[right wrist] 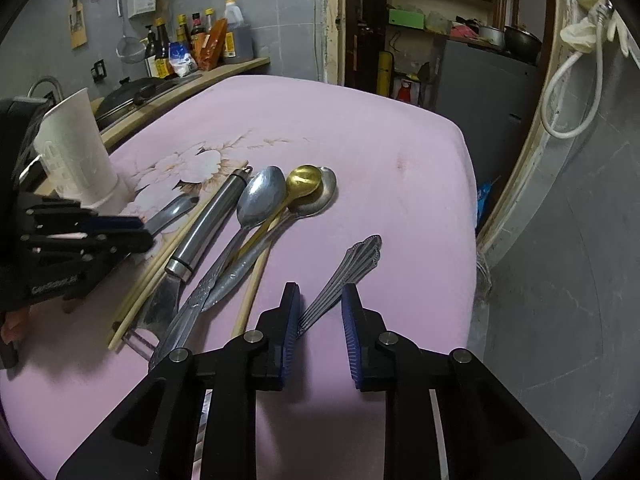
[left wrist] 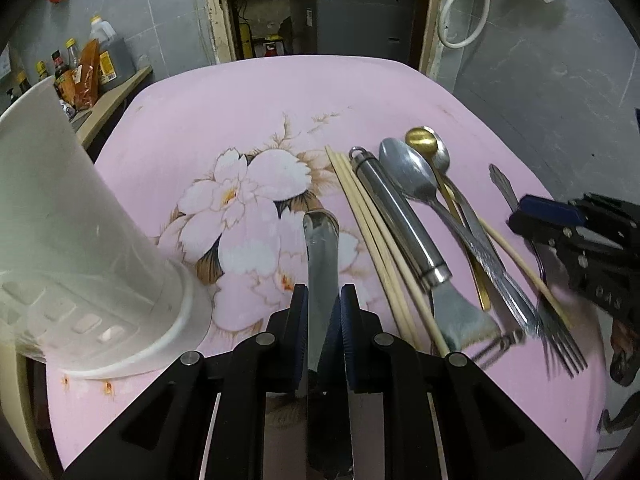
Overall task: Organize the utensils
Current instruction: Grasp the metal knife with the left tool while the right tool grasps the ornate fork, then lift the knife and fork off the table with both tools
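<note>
While the left hand-held gripper (left wrist: 323,330) is gripping a metal utensil handle (left wrist: 320,264) between its blue pads, the right hand-held gripper (right wrist: 320,334) is standing slightly open around a fork handle (right wrist: 344,272), only its left pad touching. Spoons (right wrist: 264,196), chopsticks (left wrist: 372,240), a steel-handled tool (left wrist: 400,216) are lying together on the pink floral surface (left wrist: 240,100). A white cup (left wrist: 60,208) is standing at the left.

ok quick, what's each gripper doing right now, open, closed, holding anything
Left gripper: closed on a flat metal utensil handle.
Right gripper: open around the fork handle, pads not clamped on it.
</note>
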Action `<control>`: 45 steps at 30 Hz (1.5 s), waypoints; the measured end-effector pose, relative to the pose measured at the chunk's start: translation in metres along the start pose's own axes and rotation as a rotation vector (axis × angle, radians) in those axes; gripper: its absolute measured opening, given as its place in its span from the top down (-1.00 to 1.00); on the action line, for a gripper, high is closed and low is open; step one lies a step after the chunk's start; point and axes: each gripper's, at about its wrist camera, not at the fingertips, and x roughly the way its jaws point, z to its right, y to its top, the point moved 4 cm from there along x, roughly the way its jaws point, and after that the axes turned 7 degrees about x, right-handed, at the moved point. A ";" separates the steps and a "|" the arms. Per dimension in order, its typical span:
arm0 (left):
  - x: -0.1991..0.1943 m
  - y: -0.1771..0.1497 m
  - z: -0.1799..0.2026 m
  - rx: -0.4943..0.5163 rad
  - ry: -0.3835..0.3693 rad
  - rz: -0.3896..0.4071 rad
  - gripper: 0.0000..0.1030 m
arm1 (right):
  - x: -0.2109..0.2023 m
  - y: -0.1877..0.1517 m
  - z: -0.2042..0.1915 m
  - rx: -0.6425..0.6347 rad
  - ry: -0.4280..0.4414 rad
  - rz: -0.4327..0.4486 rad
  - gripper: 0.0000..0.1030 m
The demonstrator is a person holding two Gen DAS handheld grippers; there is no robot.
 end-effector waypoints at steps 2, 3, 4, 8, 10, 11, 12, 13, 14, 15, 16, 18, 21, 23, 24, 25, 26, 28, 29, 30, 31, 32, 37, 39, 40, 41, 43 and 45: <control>0.000 -0.001 0.001 0.012 -0.006 -0.008 0.73 | 0.003 0.002 0.004 0.029 0.004 -0.013 0.61; 0.000 0.000 0.001 0.021 -0.009 -0.015 0.73 | 0.004 0.003 0.004 0.041 0.006 -0.017 0.56; 0.001 0.000 0.002 0.033 -0.010 -0.023 0.73 | 0.006 0.005 0.006 0.066 0.019 -0.027 0.54; 0.006 0.003 0.006 0.089 -0.011 -0.053 0.70 | 0.013 0.013 0.009 0.102 0.032 -0.047 0.42; 0.008 0.006 0.006 0.105 -0.016 -0.065 0.69 | 0.017 0.016 0.008 0.095 0.011 -0.045 0.42; 0.010 0.005 0.007 0.115 -0.017 -0.070 0.68 | 0.020 0.017 0.007 0.091 0.001 -0.044 0.42; 0.011 0.006 0.007 0.125 -0.018 -0.075 0.67 | 0.021 0.017 0.007 0.089 -0.006 -0.041 0.42; 0.012 0.006 0.008 0.136 -0.017 -0.078 0.67 | 0.022 0.018 0.006 0.088 -0.012 -0.037 0.42; 0.012 0.006 0.009 0.145 -0.014 -0.078 0.67 | 0.023 0.018 0.005 0.081 -0.019 -0.034 0.42; 0.013 0.005 0.010 0.158 -0.011 -0.076 0.67 | 0.023 0.018 0.004 0.074 -0.027 -0.032 0.45; 0.013 0.005 0.011 0.173 -0.006 -0.072 0.67 | 0.022 0.017 0.004 0.066 -0.035 -0.030 0.48; 0.014 0.004 0.011 0.186 -0.005 -0.064 0.68 | 0.021 0.015 0.002 0.054 -0.039 -0.032 0.56; 0.014 0.002 0.011 0.180 -0.018 -0.059 0.70 | 0.018 0.013 0.001 0.038 -0.041 -0.051 0.60; 0.014 0.002 0.010 0.183 -0.026 -0.063 0.70 | 0.017 0.013 0.000 0.044 -0.042 -0.073 0.60; 0.014 0.003 0.009 0.188 -0.028 -0.069 0.69 | 0.017 0.013 0.001 0.054 -0.041 -0.082 0.59; 0.015 0.004 0.009 0.194 -0.030 -0.076 0.69 | 0.018 0.014 0.001 0.061 -0.039 -0.091 0.59; 0.016 0.005 0.010 0.207 -0.032 -0.086 0.69 | 0.019 0.015 0.002 0.065 -0.039 -0.103 0.58; 0.017 0.007 0.010 0.222 -0.037 -0.102 0.68 | 0.020 0.017 0.001 0.066 -0.043 -0.117 0.57; 0.018 0.008 0.010 0.219 -0.040 -0.106 0.68 | 0.021 0.017 0.000 0.065 -0.047 -0.124 0.57; 0.019 0.009 0.010 0.222 -0.040 -0.108 0.68 | 0.021 0.017 0.000 0.062 -0.051 -0.126 0.57; 0.019 0.009 0.010 0.222 -0.038 -0.107 0.69 | 0.021 0.017 -0.001 0.058 -0.060 -0.126 0.58; 0.019 0.009 0.010 0.218 -0.037 -0.104 0.70 | 0.021 0.017 -0.001 0.059 -0.066 -0.122 0.59; 0.013 0.004 0.001 0.137 -0.060 -0.044 0.76 | 0.014 0.015 0.000 0.112 -0.037 -0.059 0.79; 0.008 0.000 -0.003 0.110 -0.065 -0.004 0.76 | 0.008 0.013 0.001 0.135 -0.006 -0.016 0.80; 0.004 -0.003 -0.005 0.092 -0.067 0.018 0.76 | 0.004 0.011 0.001 0.142 0.001 0.003 0.80; 0.001 -0.005 -0.006 0.076 -0.074 0.035 0.76 | 0.001 0.008 -0.001 0.141 0.011 0.017 0.80; -0.007 -0.011 -0.008 0.045 -0.087 0.076 0.76 | -0.004 0.005 -0.004 0.140 0.029 0.045 0.80; -0.018 -0.017 -0.009 0.028 -0.084 0.117 0.76 | -0.012 0.000 -0.008 0.139 0.044 0.070 0.80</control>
